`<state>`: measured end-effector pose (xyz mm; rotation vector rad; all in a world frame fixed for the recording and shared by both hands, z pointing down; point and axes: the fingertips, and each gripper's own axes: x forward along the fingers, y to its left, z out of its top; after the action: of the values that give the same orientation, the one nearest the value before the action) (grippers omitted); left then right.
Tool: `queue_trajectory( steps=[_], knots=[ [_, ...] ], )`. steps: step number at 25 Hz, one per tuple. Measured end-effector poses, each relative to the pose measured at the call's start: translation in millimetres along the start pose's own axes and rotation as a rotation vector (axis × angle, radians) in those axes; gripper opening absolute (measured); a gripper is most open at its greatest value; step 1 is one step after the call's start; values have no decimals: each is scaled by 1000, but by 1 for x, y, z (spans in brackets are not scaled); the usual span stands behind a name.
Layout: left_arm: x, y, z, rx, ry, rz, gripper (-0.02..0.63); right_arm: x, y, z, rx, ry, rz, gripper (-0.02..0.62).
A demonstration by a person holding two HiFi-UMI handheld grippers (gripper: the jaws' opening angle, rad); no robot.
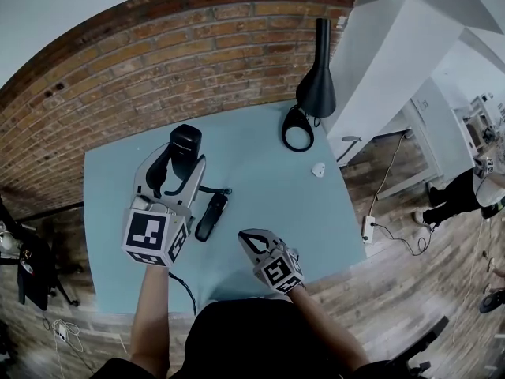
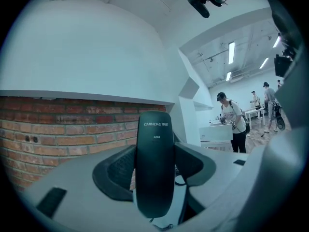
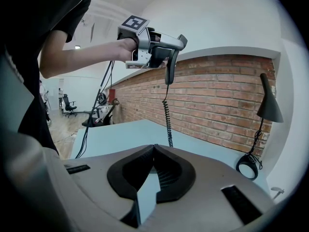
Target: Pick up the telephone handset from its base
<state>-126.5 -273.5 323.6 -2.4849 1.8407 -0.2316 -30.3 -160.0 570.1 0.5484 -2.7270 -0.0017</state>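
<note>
Got the handset [image 2: 154, 134] clamped in the left gripper [image 2: 154, 173], high above its base [image 1: 211, 215] on the tabletop [image 1: 260, 180], right gripper [image 3: 154, 147] pinched shut and empty; looks like pickup done, next just holding steady, minding the cord [image 3: 167, 120].

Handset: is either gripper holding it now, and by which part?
The left gripper has its jaws clamped on the handset, across its sides about mid-length. The right gripper is shut and empty.
</note>
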Motion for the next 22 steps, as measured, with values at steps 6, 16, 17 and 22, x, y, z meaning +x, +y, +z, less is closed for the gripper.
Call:
queue_trajectory(
  steps=[6, 16, 17, 22],
  knots=[
    [-24, 6, 10, -20, -23, 18, 278, 9, 12, 3, -17, -2, 40, 15],
    [-72, 19, 28, -20, -59, 75, 278, 28, 34, 14, -60, -5, 110, 15],
    [-77, 19, 30, -22, -65, 79, 278, 29, 37, 14, -63, -5, 117, 15],
    [-100, 22, 36, -20, -79, 100, 278, 40, 52, 20, -83, -10, 162, 15]
  ],
)
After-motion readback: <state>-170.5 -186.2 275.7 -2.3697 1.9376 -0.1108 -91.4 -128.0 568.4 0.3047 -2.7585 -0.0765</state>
